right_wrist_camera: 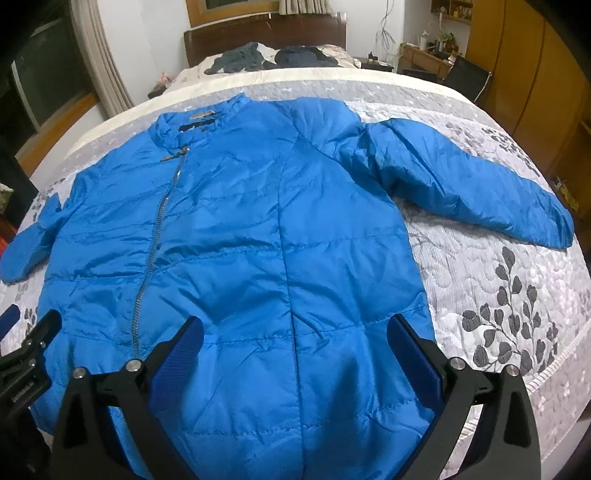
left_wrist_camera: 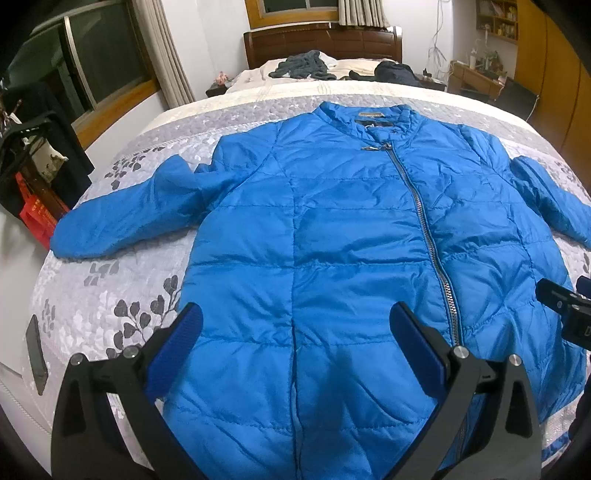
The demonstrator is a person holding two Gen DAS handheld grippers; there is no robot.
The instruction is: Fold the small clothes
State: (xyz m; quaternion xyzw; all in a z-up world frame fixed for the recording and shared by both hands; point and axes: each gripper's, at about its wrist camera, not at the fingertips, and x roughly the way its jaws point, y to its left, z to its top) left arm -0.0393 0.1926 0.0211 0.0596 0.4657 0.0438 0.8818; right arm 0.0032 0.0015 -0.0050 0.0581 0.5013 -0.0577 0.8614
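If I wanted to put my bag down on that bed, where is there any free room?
The blue jacket covers the middle. Bare quilt lies below its right sleeve, and another patch sits under the left sleeve. The cream strip beyond the collar is free too. The headboard end is crowded with dark clothes.

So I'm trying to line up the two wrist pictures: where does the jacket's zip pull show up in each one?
Left wrist view: the zip pull lies upper centre, just below the collar, at the top of the zip slanting down to the right.
Right wrist view: the zip pull lies upper left, below the collar, with the zip running down to the left.
Shared landmark: the dark wooden headboard at the far end of the bed.
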